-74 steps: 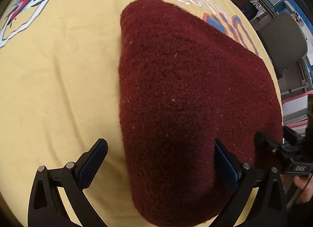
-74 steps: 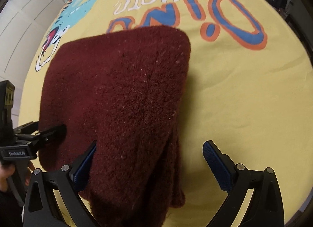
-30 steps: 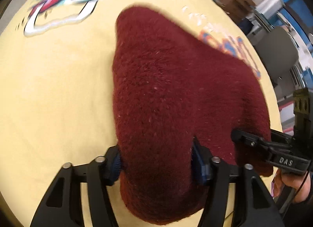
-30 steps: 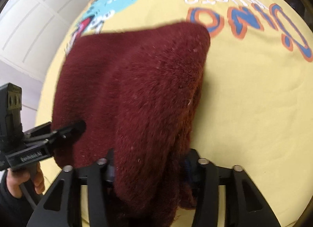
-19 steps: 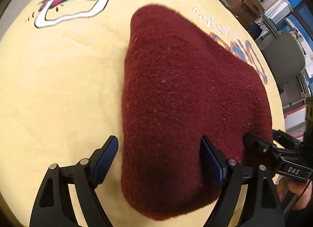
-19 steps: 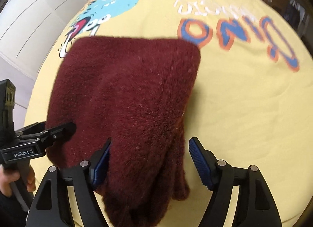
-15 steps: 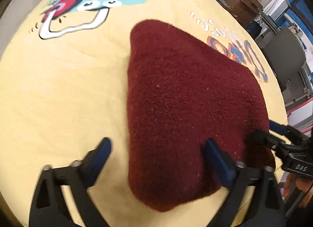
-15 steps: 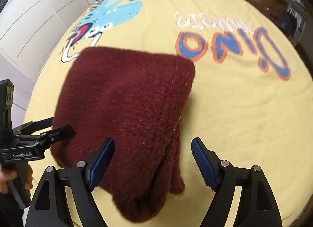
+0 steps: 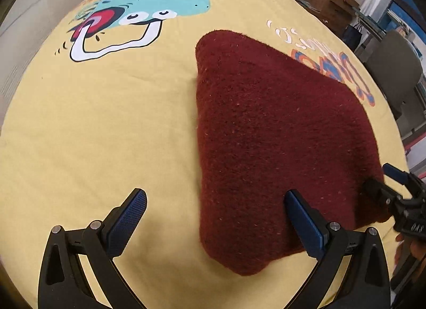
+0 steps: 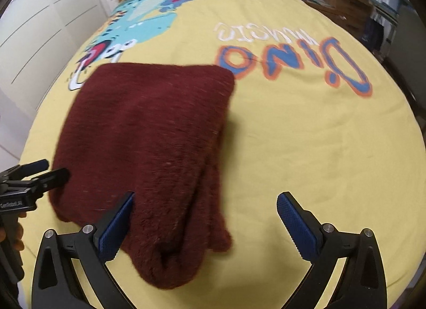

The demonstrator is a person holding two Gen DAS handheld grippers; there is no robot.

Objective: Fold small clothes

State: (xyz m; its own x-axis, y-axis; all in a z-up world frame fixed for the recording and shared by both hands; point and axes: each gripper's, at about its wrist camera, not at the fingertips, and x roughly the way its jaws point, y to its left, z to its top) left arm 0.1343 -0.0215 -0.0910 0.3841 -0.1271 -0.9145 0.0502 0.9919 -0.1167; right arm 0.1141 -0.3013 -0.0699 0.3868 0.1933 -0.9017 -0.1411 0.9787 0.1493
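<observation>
Maroon knit sweater lies folded on the yellow dino bedspread. My left tongs and right tongs have just been opening, now spread, nothing pinched. Fold looks done; next, back off clear.

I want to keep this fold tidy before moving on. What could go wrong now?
1. The folded dark red fuzzy knit garment shows loose layers at its near right edge; they may slip open.
2. Both open grippers, left and right, hover close; a finger could snag the fuzzy edge and drag it across the yellow printed bedsheet.
</observation>
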